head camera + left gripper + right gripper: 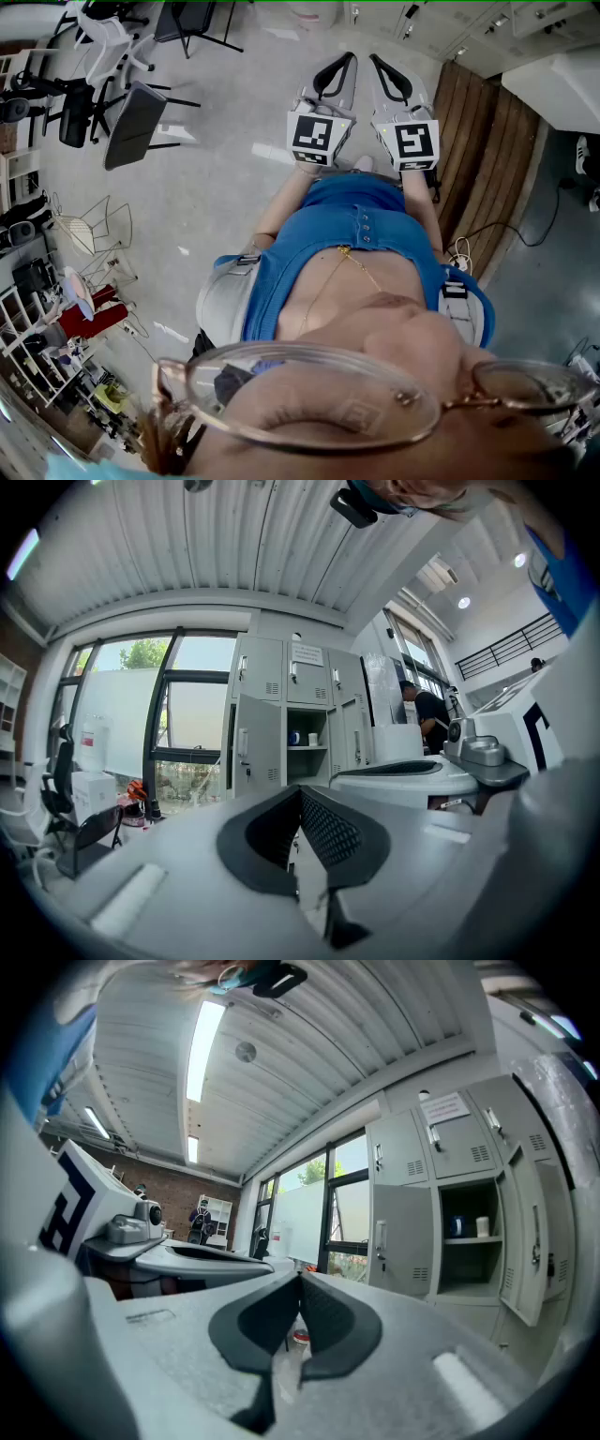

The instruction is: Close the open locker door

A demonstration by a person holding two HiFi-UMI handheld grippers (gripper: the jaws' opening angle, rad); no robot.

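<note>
A bank of grey lockers stands some way ahead of me in both gripper views. One locker door hangs open to the left of its compartment, where a blue cup and a white cup sit on a shelf. From the other side I see that same door and its compartment. My left gripper and right gripper are both shut on nothing, far from the door. In the head view the left gripper and right gripper are held side by side in front of my body.
Office chairs stand on the floor to my left, and wooden planks lie to my right. A large window is left of the lockers. A person in black stands to their right. Another locker door stands ajar.
</note>
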